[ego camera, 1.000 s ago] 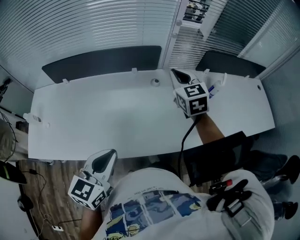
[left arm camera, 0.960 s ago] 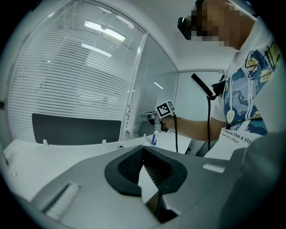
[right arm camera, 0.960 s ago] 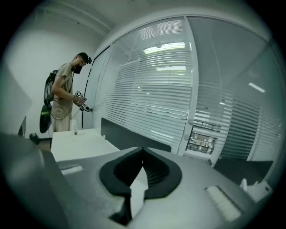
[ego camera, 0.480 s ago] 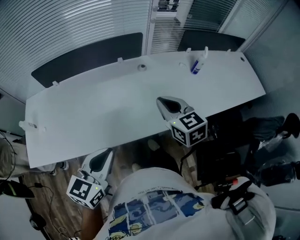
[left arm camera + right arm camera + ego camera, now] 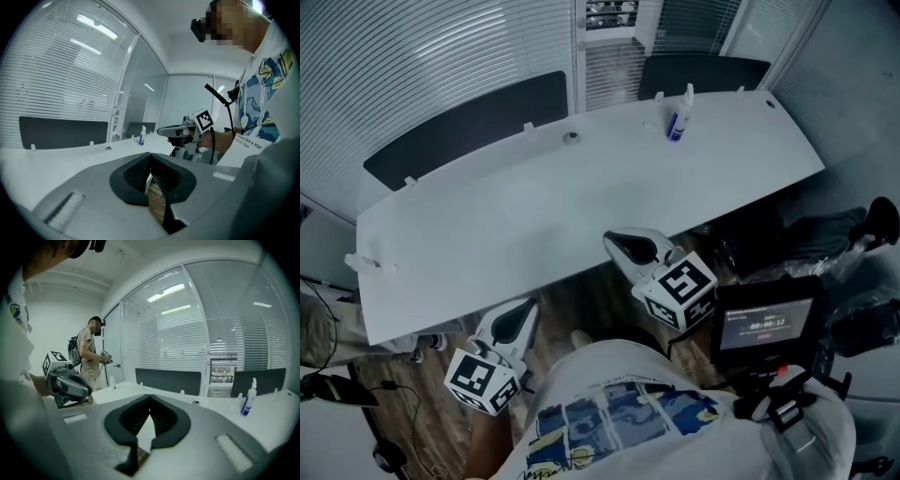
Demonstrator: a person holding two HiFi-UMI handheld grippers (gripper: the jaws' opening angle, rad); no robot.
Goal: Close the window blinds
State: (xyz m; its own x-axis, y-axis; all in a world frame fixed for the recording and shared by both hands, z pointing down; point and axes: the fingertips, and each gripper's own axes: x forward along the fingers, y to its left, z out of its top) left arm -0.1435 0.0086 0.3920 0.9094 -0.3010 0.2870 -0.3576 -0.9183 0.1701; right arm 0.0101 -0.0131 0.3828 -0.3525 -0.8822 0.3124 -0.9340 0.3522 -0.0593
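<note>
Room: office w/ glass walls. The blinds (image 5: 450, 66) hang down over the glass behind the bench, slats level, running the full width. A narrow strip near the middle post lets more of the far side show through.

Bench (image 5: 534, 216): long, white, curved, top nearly bare. Two dark panels (image 5: 469, 127) stand along its far edge, btwn bench and blinds. Wood floor (image 5: 581, 300) shows under the near edge.

Second person (image 5: 89, 357), seen in the right gripper view, stands at the far left end of the room by a door, holding something in both hands. Prob. another device, too small to be sure.

Left tongs (image 5: 528, 309): off the near edge of the bench, over floor, tips pointing toward it. Tips meet, nothing btwn them. Right tongs (image 5: 611, 240): also at the near edge, just beside the bench rim, pads closed together, empty. Both well apart from the blinds, w/ the whole bench in btwn.

Small screen (image 5: 766, 323) at lower right, by the person's body, shows a timer.

Spray bottle (image 5: 677, 117): upright, blue label, near the far edge at right, in front of the right panel. Small round hole (image 5: 571, 138) in the bench top, left of the bottle.
</note>
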